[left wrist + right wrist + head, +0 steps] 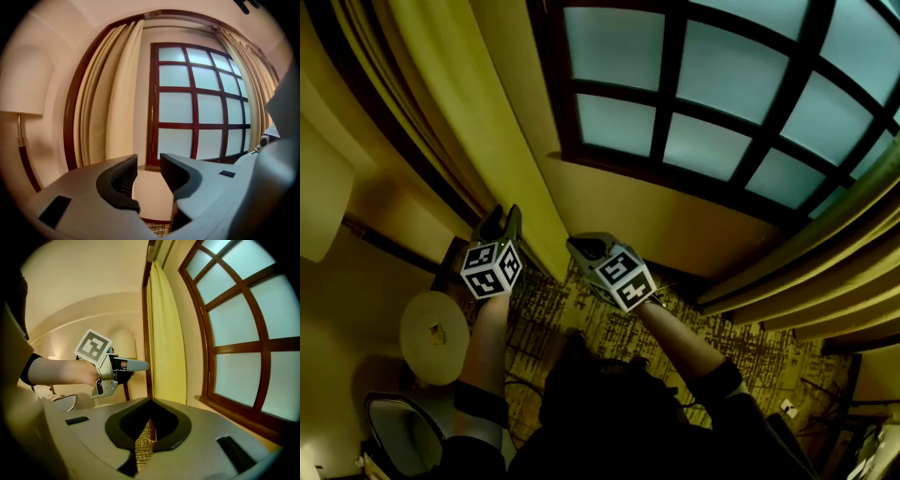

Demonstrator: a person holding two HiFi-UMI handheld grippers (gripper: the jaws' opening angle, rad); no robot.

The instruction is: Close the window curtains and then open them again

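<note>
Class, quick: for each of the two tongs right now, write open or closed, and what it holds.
Left tongs: open, nothing between them.
Right tongs: closed, holding nothing.

Room interior: a gridded window (712,103) with a dark wooden frame and pale frosted panes, set in a cream wall (647,211). Patterned carpet (750,352) covers the floor. At left, a floor lamp (26,79) with a pale shade stands by the wall; near it, a round pale tabletop (434,336) and a dark-rimmed chair (398,436)
</note>
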